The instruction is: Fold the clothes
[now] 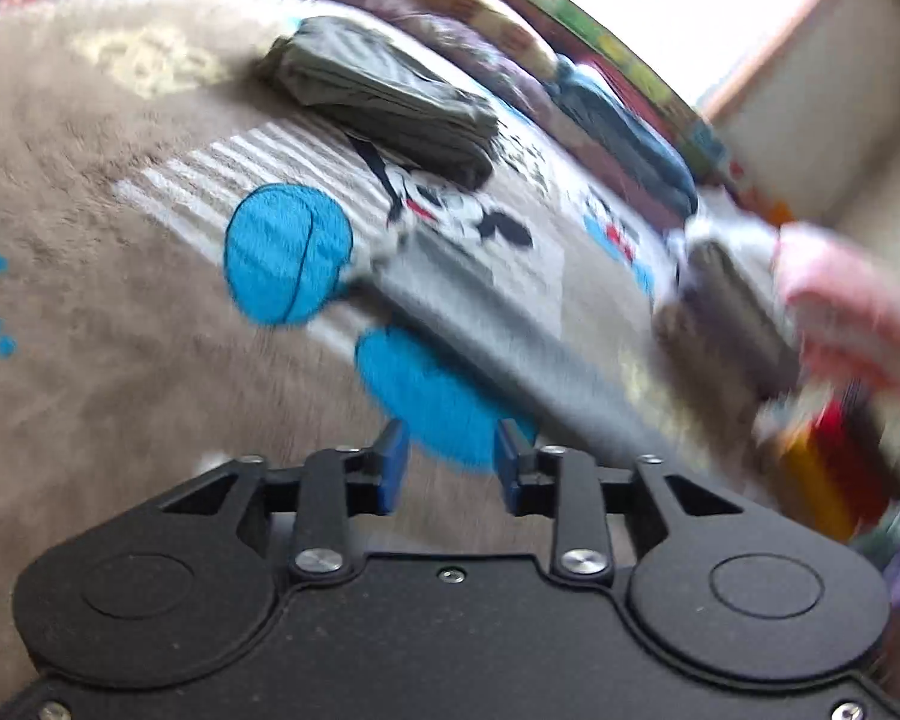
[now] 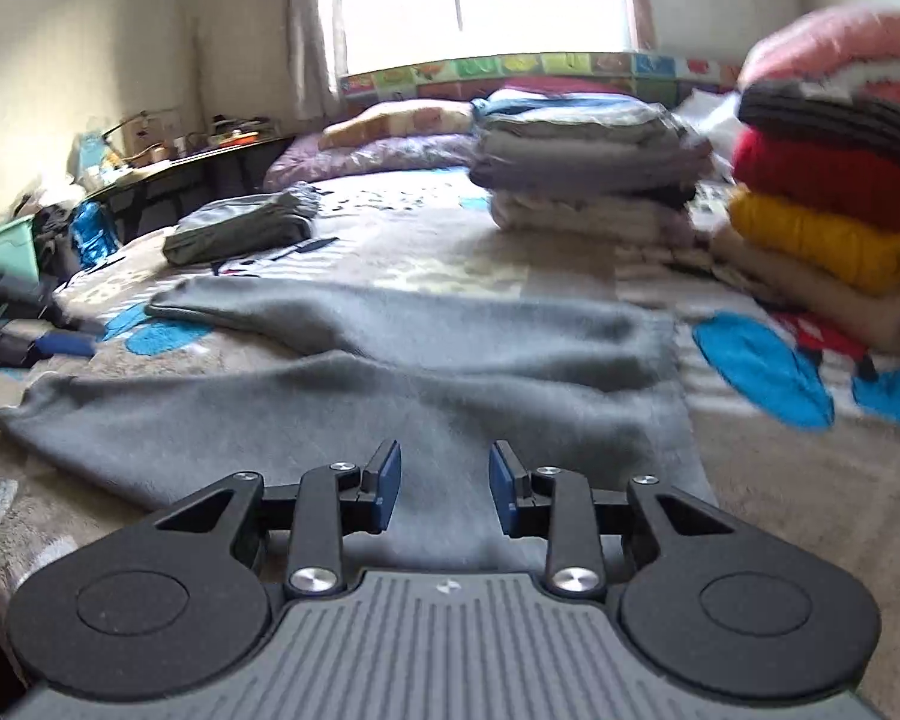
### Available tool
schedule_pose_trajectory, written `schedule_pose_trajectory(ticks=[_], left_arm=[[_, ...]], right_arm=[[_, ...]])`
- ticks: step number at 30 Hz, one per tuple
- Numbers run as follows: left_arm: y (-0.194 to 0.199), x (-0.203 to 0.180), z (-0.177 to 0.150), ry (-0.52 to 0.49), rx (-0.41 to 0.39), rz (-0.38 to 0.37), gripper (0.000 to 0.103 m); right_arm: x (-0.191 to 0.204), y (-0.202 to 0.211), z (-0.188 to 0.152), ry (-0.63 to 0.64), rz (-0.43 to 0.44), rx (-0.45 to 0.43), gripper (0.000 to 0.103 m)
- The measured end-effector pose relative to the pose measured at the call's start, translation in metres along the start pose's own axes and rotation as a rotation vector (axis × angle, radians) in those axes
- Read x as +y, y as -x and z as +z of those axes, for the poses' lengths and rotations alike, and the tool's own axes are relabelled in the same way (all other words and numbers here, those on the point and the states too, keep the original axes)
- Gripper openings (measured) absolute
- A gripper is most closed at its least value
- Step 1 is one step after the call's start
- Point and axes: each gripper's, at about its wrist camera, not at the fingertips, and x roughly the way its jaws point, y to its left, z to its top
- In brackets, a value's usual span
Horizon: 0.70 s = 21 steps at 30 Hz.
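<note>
A pair of grey trousers point(image 2: 390, 378) lies spread flat on the bed's cartoon blanket point(image 2: 810, 504), legs pointing left. My right gripper point(image 2: 444, 480) is open and empty, hovering just above the waist end of the trousers. In the blurred left wrist view a strip of the same grey cloth point(image 1: 510, 324) runs diagonally across the blanket point(image 1: 90, 360). My left gripper point(image 1: 450, 468) is open and empty over a blue patch of the blanket, just short of the cloth.
A folded olive-grey garment point(image 2: 240, 228) lies at the back left, and shows in the left wrist view point(image 1: 378, 90). A stack of folded grey clothes point(image 2: 588, 162) and a stack of coloured sweaters point(image 2: 828, 210) stand at the right. Pillows point(image 2: 390, 132) line the headboard.
</note>
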Motion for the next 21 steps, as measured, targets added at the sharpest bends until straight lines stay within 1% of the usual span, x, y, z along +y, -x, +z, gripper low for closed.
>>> schedule_pose_trajectory(ticks=[1,2,5,7,8,10,13,16,17,18,19,20,21], left_arm=[[-0.005,0.003,0.009,0.046,-0.002,-0.015,0.046],[-0.009,0.006,0.017,0.090,-0.003,-0.029,0.046],[-0.026,0.008,0.038,0.159,0.016,-0.037,0.046],[-0.040,0.009,0.048,0.191,0.041,-0.026,0.046],[-0.045,0.010,0.050,0.209,0.051,-0.029,0.046],[-0.055,0.010,0.054,0.215,0.066,-0.031,0.046],[-0.067,0.008,0.056,0.173,0.075,0.047,0.045],[-0.081,0.012,0.057,0.171,0.095,0.065,0.044],[-0.084,0.011,0.058,0.157,0.092,0.071,0.037],[-0.087,0.008,0.059,0.133,0.087,0.086,0.033],[-0.090,0.006,0.059,0.108,0.082,0.104,0.025],[-0.093,0.005,0.060,0.086,0.076,0.118,0.015],[-0.093,0.007,0.061,0.087,0.063,0.106,0.010]], right_arm=[[0.003,-0.002,0.005,0.017,0.006,-0.002,0.033],[0.006,-0.005,0.010,0.035,0.012,-0.005,0.033],[0.019,-0.015,0.035,0.074,0.044,-0.013,0.033],[0.021,-0.030,0.051,0.073,0.066,-0.006,0.033],[0.023,-0.038,0.059,0.071,0.078,-0.003,0.029],[0.023,-0.055,0.072,0.069,0.087,0.009,0.024],[0.020,-0.083,0.083,0.057,0.079,0.036,0.022],[0.015,-0.111,0.082,0.024,0.092,0.079,0.022],[0.014,-0.120,0.081,0.014,0.099,0.094,0.022],[0.013,-0.128,0.078,0.011,0.100,0.115,0.022],[0.014,-0.136,0.074,0.014,0.108,0.143,0.022],[0.015,-0.142,0.070,0.017,0.125,0.176,0.021],[0.018,-0.146,0.066,0.030,0.128,0.191,0.021]])
